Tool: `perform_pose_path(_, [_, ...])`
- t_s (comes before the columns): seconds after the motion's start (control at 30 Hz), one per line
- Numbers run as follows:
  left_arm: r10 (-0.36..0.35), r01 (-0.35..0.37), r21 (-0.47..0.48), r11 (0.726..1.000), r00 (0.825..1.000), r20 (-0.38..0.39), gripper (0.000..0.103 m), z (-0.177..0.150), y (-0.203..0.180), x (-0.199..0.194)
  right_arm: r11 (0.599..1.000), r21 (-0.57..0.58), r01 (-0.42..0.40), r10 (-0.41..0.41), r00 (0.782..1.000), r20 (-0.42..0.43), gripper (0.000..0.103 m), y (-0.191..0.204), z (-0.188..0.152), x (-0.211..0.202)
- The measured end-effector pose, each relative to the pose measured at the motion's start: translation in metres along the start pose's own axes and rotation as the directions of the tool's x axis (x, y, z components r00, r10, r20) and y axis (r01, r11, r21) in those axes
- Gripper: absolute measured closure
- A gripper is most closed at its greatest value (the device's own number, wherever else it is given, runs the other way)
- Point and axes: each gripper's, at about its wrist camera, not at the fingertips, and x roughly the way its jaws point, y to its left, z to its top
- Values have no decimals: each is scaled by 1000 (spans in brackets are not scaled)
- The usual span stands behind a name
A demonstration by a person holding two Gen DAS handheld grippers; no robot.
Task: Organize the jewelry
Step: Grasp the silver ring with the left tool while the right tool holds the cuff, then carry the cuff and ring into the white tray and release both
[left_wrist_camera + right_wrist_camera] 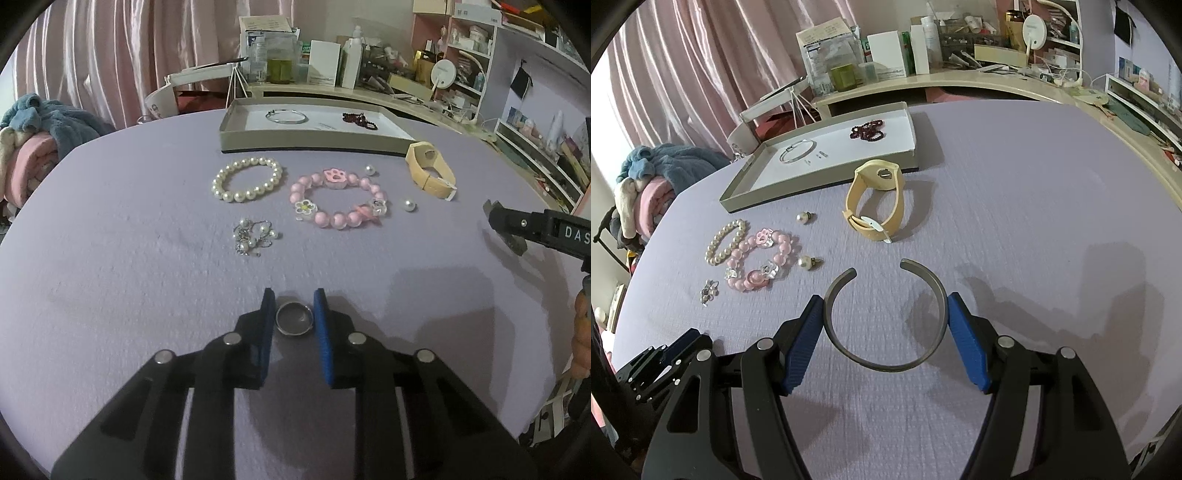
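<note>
A: Left gripper [293, 306] status?
B: Pads bracket the ring [294, 318] on the lavender table [110, 258]; contact cannot be determined.
A: Right gripper [886, 314]?
B: Clamped on the open cuff bangle [886, 354], near the tray [746, 195].

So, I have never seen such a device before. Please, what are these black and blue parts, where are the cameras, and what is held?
A person holds one tool in each hand. Each tool has two blue-padded fingers and a camera looking forward along them, so each picture comes from one tool. In the left view, the left fingers are closed on a small ring. In the right view, the right fingers hold an open dark bangle. On the purple table lie a pearl bracelet, a pink bead bracelet, a beige watch and a tray with two pieces inside.
</note>
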Motion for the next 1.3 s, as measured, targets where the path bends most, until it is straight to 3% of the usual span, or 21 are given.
perform_pose_path(0.3, [10, -9, -29, 1000, 1000, 23, 82, 9, 12, -7, 1000, -9, -19, 19, 1000, 24, 34, 7, 7, -2])
perform_pose_path(0.6, [47, -42, -57, 997, 996, 73, 82, 47, 40, -22, 999, -6, -34, 35, 998, 54, 34, 15, 23, -1])
perform_pose_path(0.97, [36, -32, -32, 999, 988, 151, 82, 125, 59, -31, 1000, -21, -20, 23, 987, 162, 34, 21, 73, -14])
perform_pose_path(1.3, [-7, 9, -9, 1000, 979, 203, 82, 210, 56, -15, 998, -62, 0, 13, 975, 224, 34, 32, 128, -3])
